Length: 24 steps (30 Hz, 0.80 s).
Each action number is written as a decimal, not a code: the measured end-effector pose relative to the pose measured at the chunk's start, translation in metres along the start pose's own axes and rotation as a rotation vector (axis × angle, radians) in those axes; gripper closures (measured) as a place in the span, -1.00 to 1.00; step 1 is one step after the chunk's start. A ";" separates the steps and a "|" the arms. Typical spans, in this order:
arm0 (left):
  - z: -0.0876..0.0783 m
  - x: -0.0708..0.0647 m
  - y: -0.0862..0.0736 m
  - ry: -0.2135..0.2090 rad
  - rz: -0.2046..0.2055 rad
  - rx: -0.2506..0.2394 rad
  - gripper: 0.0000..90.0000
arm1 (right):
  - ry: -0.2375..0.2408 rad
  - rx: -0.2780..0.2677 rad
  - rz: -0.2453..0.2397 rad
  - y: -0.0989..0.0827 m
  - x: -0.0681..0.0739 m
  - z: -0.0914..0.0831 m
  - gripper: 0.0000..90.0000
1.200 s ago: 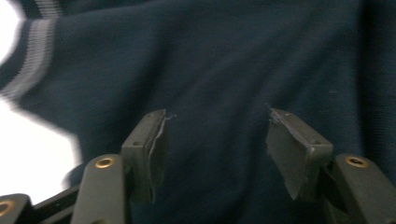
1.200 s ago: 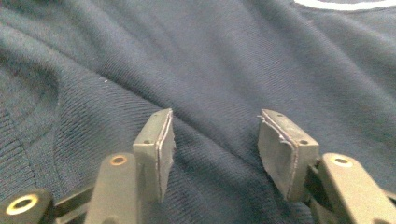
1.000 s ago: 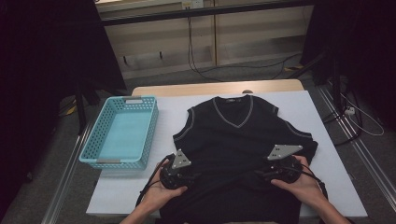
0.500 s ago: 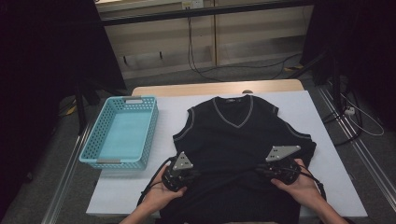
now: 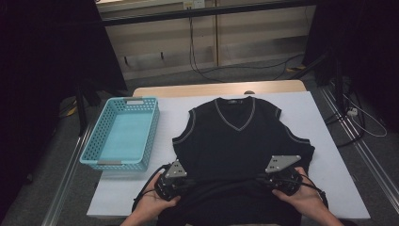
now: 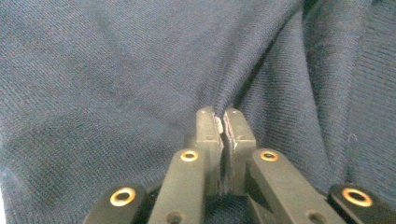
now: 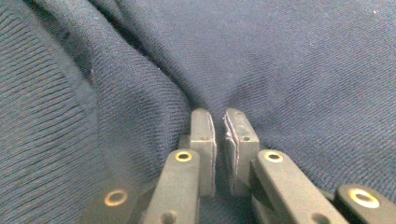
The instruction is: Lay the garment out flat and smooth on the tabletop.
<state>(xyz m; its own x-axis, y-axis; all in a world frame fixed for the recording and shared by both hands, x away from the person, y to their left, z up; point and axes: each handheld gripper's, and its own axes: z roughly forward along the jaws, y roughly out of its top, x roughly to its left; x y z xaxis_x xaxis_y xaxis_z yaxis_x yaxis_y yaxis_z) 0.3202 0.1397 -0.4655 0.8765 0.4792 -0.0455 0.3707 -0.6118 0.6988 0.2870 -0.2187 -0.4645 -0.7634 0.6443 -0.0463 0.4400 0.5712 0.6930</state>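
A dark navy knitted vest (image 5: 235,146) with a pale-trimmed V-neck lies flat on the white table (image 5: 329,122), neck away from me. My left gripper (image 5: 181,181) sits at the vest's lower left, held in a hand. Its jaws are shut on a raised fold of the knit (image 6: 225,114). My right gripper (image 5: 277,176) sits at the lower right. Its jaws have just been closing and pinch a ridge of the vest's cloth (image 7: 217,116), with a thin slit left between the pads. The vest's hem is hidden under both hands.
A light blue plastic basket (image 5: 153,132) stands with nothing in it at the table's left edge. Bare white table shows to the right of the vest and between vest and basket. Cables lie on the floor beyond the table's far edge.
Both grippers stay over the vest's lower part. The right hand has slid slightly along the cloth. The vest's lower part has gathered a little between the hands.
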 end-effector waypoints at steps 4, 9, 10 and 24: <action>-0.004 -0.003 -0.003 -0.006 0.005 0.010 0.93 | 0.008 0.001 -0.004 -0.002 0.006 -0.002 0.84; -0.007 -0.006 -0.005 0.005 0.010 0.011 0.92 | 0.013 0.002 -0.011 -0.003 0.010 -0.004 0.80; -0.006 -0.005 -0.005 0.004 0.000 0.008 0.91 | 0.010 -0.003 -0.012 -0.003 0.010 -0.004 0.75; 0.012 -0.001 0.009 -0.004 0.096 -0.010 0.58 | 0.000 -0.003 -0.020 -0.003 0.005 0.001 0.21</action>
<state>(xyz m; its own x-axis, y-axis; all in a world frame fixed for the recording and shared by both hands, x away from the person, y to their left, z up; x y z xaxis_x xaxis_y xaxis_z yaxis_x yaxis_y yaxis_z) 0.3261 0.1261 -0.4681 0.9093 0.4157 0.0192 0.2817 -0.6488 0.7069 0.2826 -0.2167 -0.4670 -0.7721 0.6327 -0.0600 0.4233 0.5824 0.6940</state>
